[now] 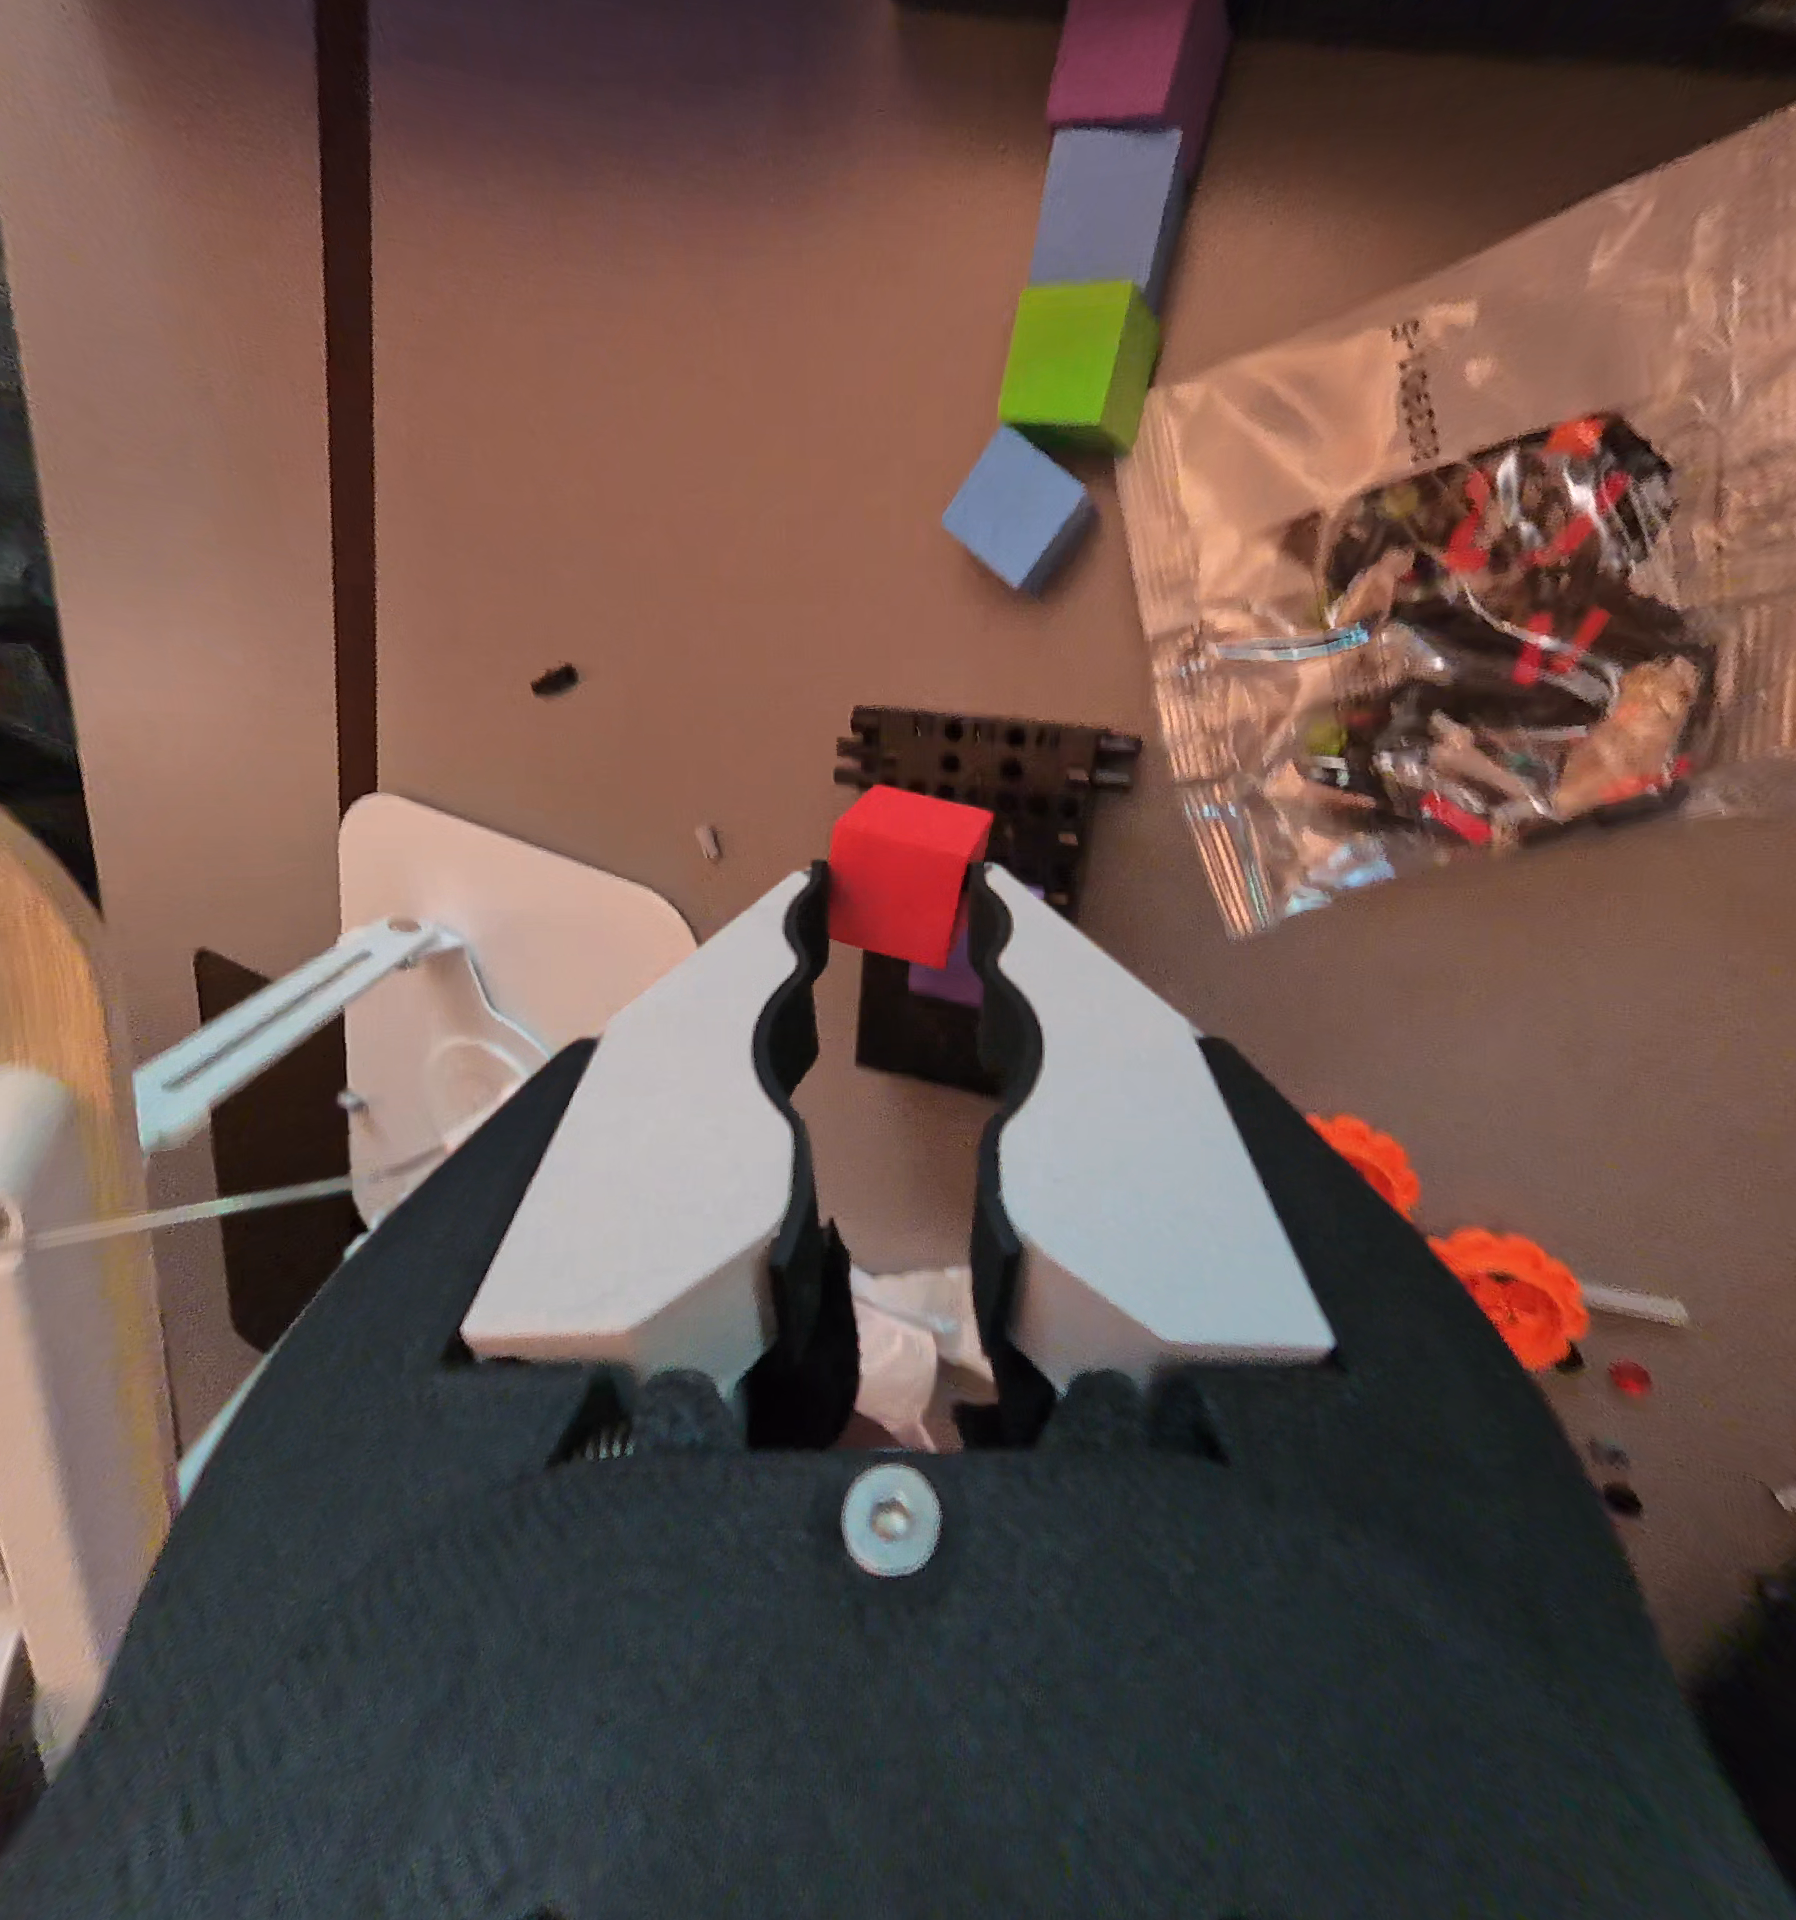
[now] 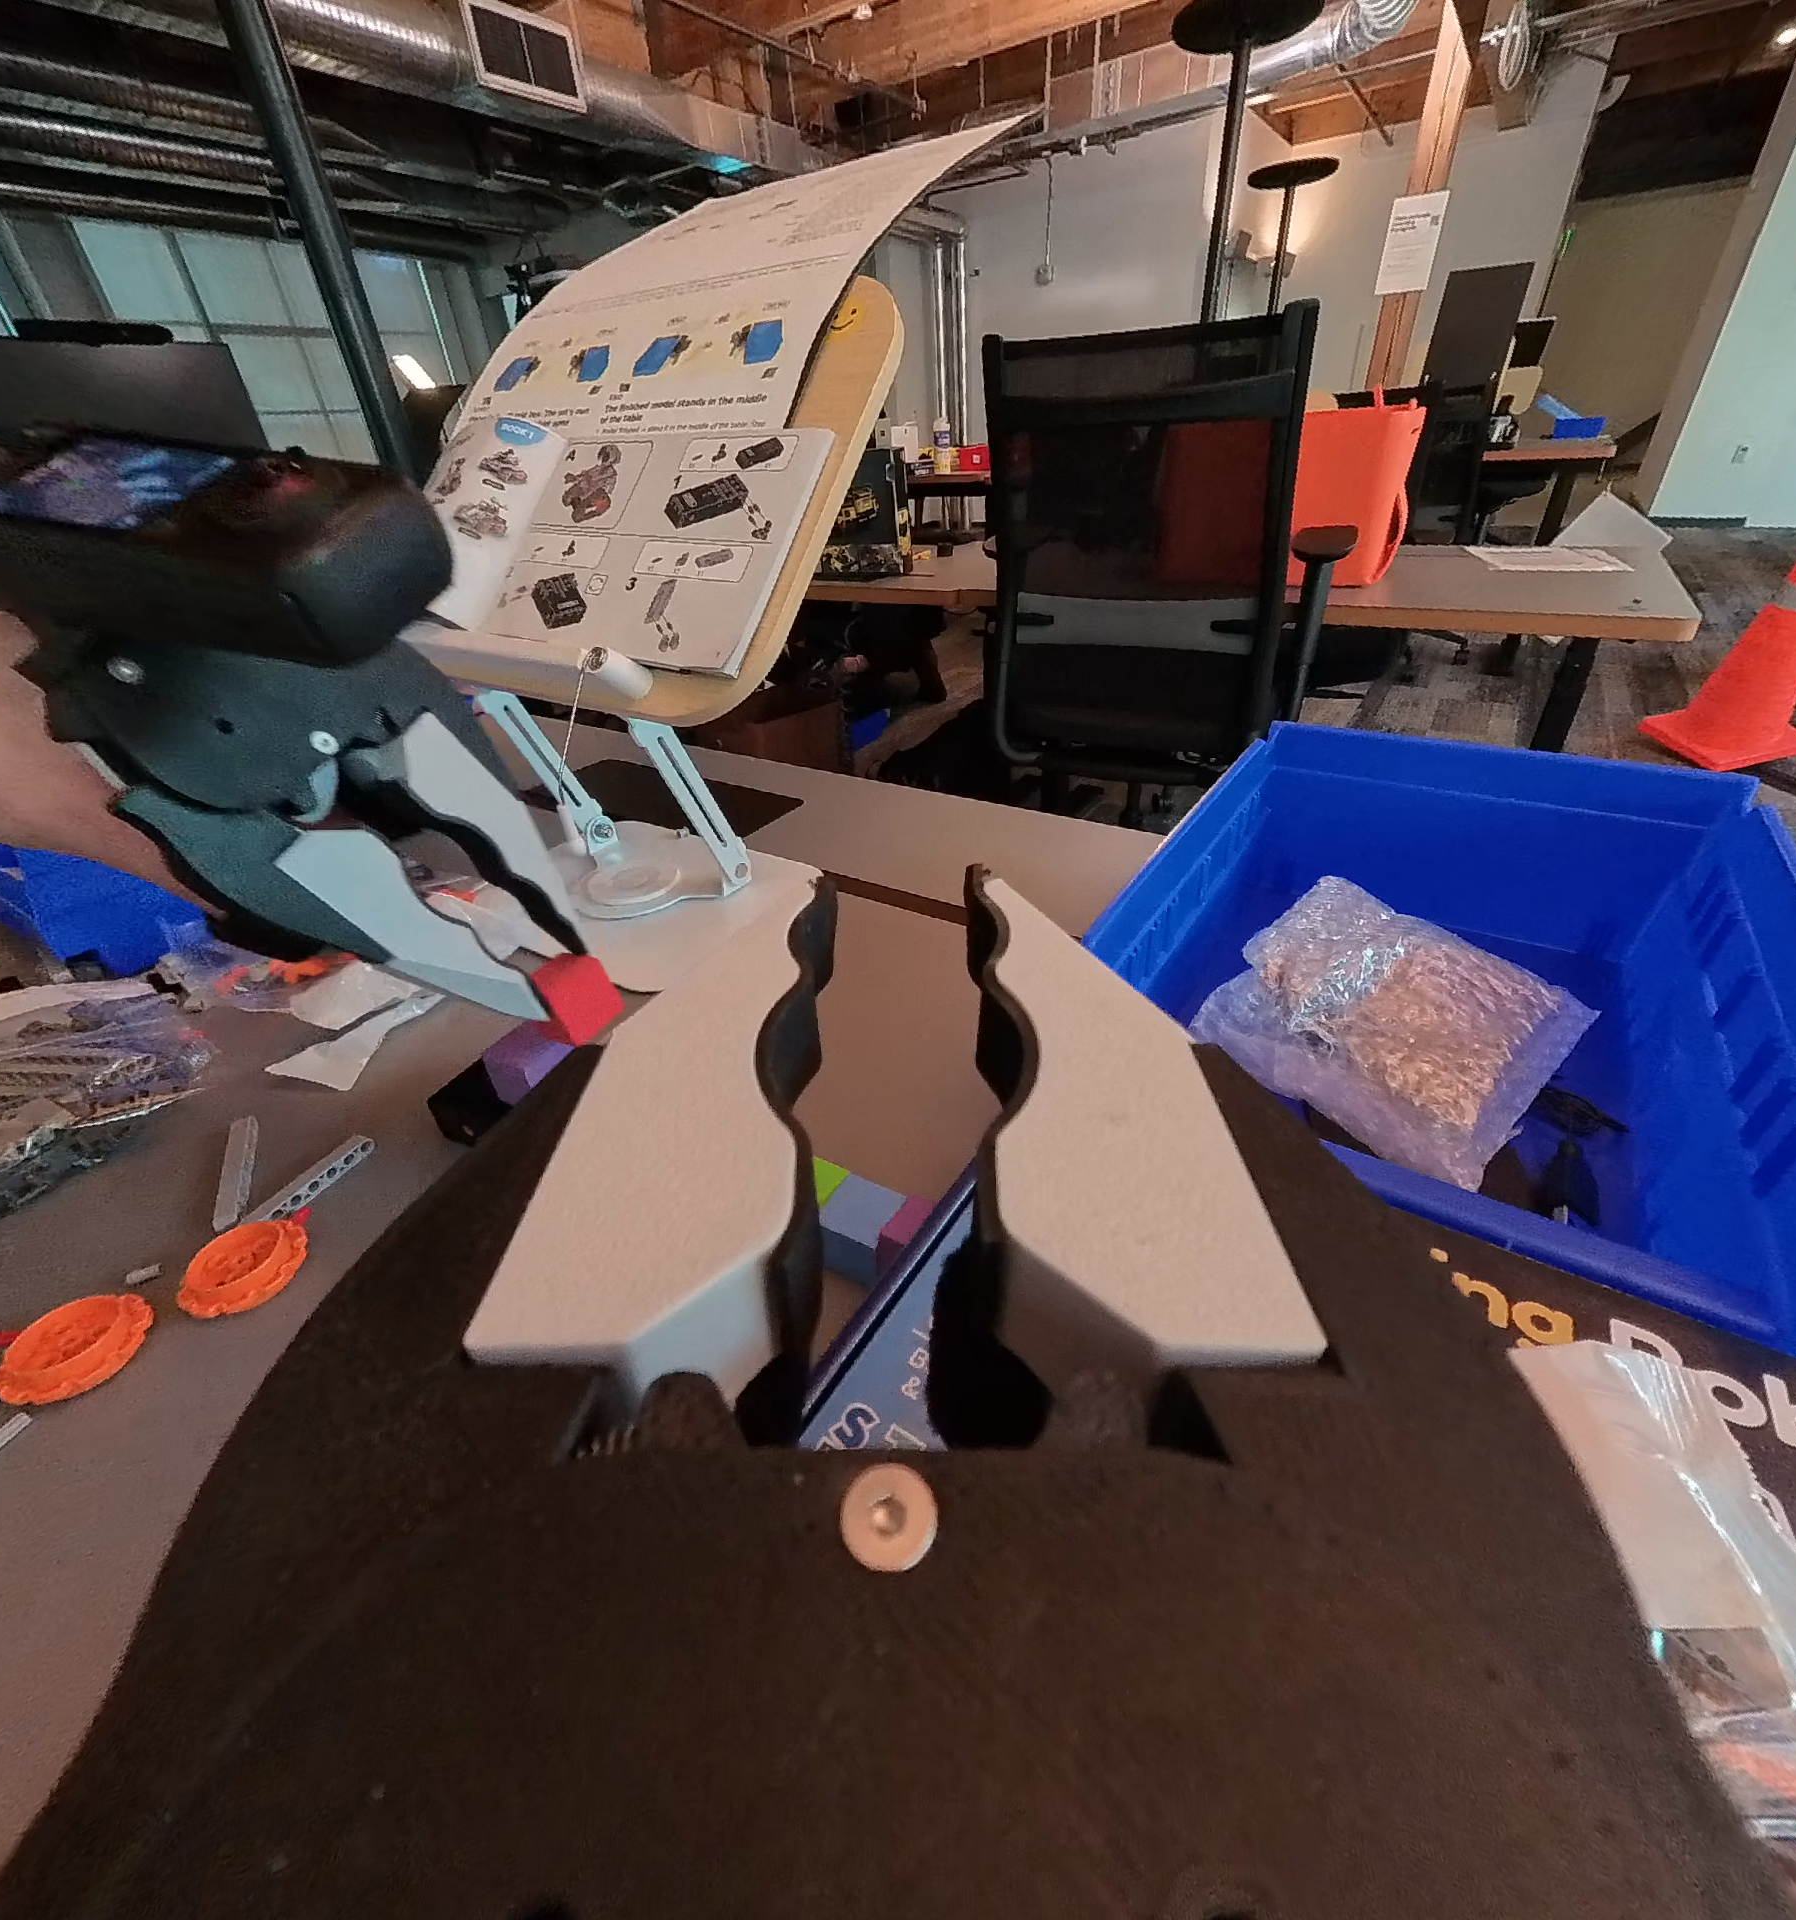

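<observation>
Fingers of the left gripper (image 1: 899, 883) pinch a red cube (image 1: 904, 873), half-hiding a purple block (image 1: 944, 977); right gripper (image 2: 899, 904) fingers spread, empty.

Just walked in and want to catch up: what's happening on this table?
A person holds two grippers. The left gripper is shut on a red cube, held above a black perforated piece with a purple block on it. The right gripper is open and empty, near a blue bin. A row of coloured blocks, orange wheels and an instruction booklet on a stand are nearby.
</observation>
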`<action>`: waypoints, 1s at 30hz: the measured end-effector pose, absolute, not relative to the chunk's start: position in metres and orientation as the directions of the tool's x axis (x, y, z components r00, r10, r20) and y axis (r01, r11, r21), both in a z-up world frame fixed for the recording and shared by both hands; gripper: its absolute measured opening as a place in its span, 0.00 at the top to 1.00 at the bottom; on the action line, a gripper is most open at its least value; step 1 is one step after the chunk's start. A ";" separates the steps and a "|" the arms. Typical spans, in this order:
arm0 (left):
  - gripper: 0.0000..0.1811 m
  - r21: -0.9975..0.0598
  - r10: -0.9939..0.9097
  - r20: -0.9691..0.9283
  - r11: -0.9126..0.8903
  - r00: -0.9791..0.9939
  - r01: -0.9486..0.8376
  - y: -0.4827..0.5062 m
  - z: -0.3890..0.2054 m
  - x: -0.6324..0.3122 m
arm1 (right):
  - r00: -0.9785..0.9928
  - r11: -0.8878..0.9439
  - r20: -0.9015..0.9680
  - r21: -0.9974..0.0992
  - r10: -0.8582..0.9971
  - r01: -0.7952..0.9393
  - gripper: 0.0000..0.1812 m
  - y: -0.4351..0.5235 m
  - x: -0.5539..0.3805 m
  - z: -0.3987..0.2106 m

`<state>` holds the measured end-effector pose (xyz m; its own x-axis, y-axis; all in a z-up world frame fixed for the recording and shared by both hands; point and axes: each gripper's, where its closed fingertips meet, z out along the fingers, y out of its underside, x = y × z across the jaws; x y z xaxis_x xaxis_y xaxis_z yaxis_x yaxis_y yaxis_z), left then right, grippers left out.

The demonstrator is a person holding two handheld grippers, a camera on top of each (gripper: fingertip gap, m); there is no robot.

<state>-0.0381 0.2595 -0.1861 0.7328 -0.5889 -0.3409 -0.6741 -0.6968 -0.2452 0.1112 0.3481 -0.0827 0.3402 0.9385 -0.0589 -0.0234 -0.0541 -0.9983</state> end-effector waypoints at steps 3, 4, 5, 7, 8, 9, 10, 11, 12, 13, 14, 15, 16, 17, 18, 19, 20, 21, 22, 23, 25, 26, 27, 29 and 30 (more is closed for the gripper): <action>0.87 -0.198 -0.586 -0.341 -0.720 0.735 -0.666 0.242 -0.185 -0.052 | 0.337 -0.053 -0.058 -0.998 0.940 -0.024 0.87 0.347 0.111 -0.082; 0.86 -0.185 -0.587 -0.336 -0.725 0.736 -0.663 0.239 -0.187 -0.054 | 0.337 -0.052 -0.057 -0.998 0.940 -0.023 0.87 0.347 0.111 -0.082; 0.86 -0.178 -0.591 -0.334 -0.726 0.735 -0.664 0.237 -0.189 -0.055 | 0.337 -0.051 -0.055 -0.998 0.940 -0.023 0.87 0.347 0.111 -0.082; 0.86 -0.168 -0.597 -0.330 -0.726 0.732 -0.667 0.235 -0.192 -0.055 | 0.338 -0.051 -0.055 -0.999 0.940 -0.021 0.87 0.347 0.111 -0.083; 0.86 -0.167 -0.598 -0.328 -0.725 0.731 -0.668 0.235 -0.193 -0.053 | 0.339 -0.051 -0.055 -0.998 0.939 -0.020 0.87 0.347 0.111 -0.083; 0.86 -0.170 -0.600 -0.327 -0.723 0.730 -0.670 0.236 -0.194 -0.052 | 0.340 -0.052 -0.056 -0.998 0.939 -0.020 0.87 0.348 0.111 -0.083; 0.86 -0.172 -0.601 -0.327 -0.721 0.729 -0.671 0.237 -0.195 -0.050 | 0.341 -0.053 -0.057 -0.998 0.938 -0.020 0.87 0.348 0.111 -0.084; 0.86 -0.172 -0.602 -0.327 -0.720 0.728 -0.672 0.238 -0.195 -0.050 | 0.341 -0.055 -0.059 -0.998 0.938 -0.020 0.87 0.348 0.111 -0.084; 0.86 -0.171 -0.603 -0.326 -0.719 0.728 -0.673 0.238 -0.195 -0.049 | 0.341 -0.056 -0.060 -0.998 0.938 -0.021 0.87 0.349 0.111 -0.084; 0.86 -0.170 -0.605 -0.324 -0.719 0.727 -0.674 0.239 -0.195 -0.048 | 0.340 -0.056 -0.060 -0.998 0.938 -0.020 0.87 0.349 0.111 -0.084; 0.86 -0.167 -0.607 -0.321 -0.719 0.726 -0.675 0.238 -0.196 -0.047 | 0.340 -0.056 -0.059 -0.998 0.939 -0.020 0.87 0.348 0.111 -0.084; 0.86 -0.161 -0.609 -0.320 -0.720 0.726 -0.675 0.238 -0.197 -0.047 | 0.339 -0.055 -0.059 -0.998 0.939 -0.020 0.87 0.348 0.111 -0.084; 0.86 -0.157 -0.610 -0.320 -0.720 0.725 -0.676 0.239 -0.197 -0.047 | 0.339 -0.054 -0.058 -0.998 0.939 -0.022 0.87 0.348 0.111 -0.083; 0.86 -0.156 -0.609 -0.321 -0.721 0.725 -0.675 0.239 -0.198 -0.047 | 0.339 -0.053 -0.058 -0.998 0.939 -0.023 0.87 0.348 0.111 -0.082; 0.86 -0.155 -0.607 -0.322 -0.723 0.726 -0.673 0.240 -0.197 -0.047 | 0.339 -0.053 -0.058 -0.998 0.939 -0.024 0.87 0.348 0.112 -0.082; 0.86 -0.153 -0.606 -0.327 -0.724 0.726 -0.673 0.240 -0.197 -0.048 | 0.339 -0.054 -0.060 -0.998 0.939 -0.027 0.87 0.348 0.112 -0.082; 0.83 -0.153 -0.601 -0.336 -0.725 0.725 -0.672 0.241 -0.195 -0.049 | 0.340 -0.055 -0.061 -0.998 0.939 -0.029 0.87 0.348 0.113 -0.081; 0.81 -0.159 -0.595 -0.342 -0.726 0.727 -0.669 0.243 -0.192 -0.048 | 0.341 -0.056 -0.063 -0.998 0.938 -0.031 0.87 0.349 0.113 -0.081; 0.80 -0.168 -0.593 -0.348 -0.722 0.726 -0.671 0.245 -0.189 -0.046 | 0.342 -0.056 -0.064 -0.998 0.938 -0.033 0.87 0.349 0.114 -0.081; 0.80 -0.183 -0.593 -0.358 -0.713 0.721 -0.677 0.249 -0.184 -0.042 | 0.342 -0.057 -0.066 -0.998 0.937 -0.036 0.87 0.349 0.114 -0.080; 0.79 -0.219 -0.606 -0.369 -0.681 0.705 -0.699 0.260 -0.176 -0.025 | 0.341 -0.059 -0.069 -0.997 0.938 -0.040 0.87 0.349 0.115 -0.079; 0.79 -0.226 -0.622 -0.367 -0.662 0.692 -0.715 0.266 -0.175 -0.016 | 0.341 -0.058 -0.068 -0.998 0.938 -0.040 0.87 0.349 0.114 -0.079; 0.79 -0.212 -0.638 -0.372 -0.648 0.674 -0.731 0.272 -0.178 -0.009 | 0.341 -0.057 -0.067 -0.998 0.938 -0.038 0.87 0.349 0.114 -0.080; 0.78 -0.143 -0.685 -0.381 -0.620 0.621 -0.772 0.283 -0.189 -0.003 | 0.341 -0.057 -0.066 -0.998 0.938 -0.035 0.87 0.349 0.114 -0.081; 0.78 -0.131 -0.704 -0.368 -0.608 0.608 -0.783 0.290 -0.197 0.002 | 0.342 -0.057 -0.065 -0.998 0.937 -0.035 0.87 0.349 0.114 -0.081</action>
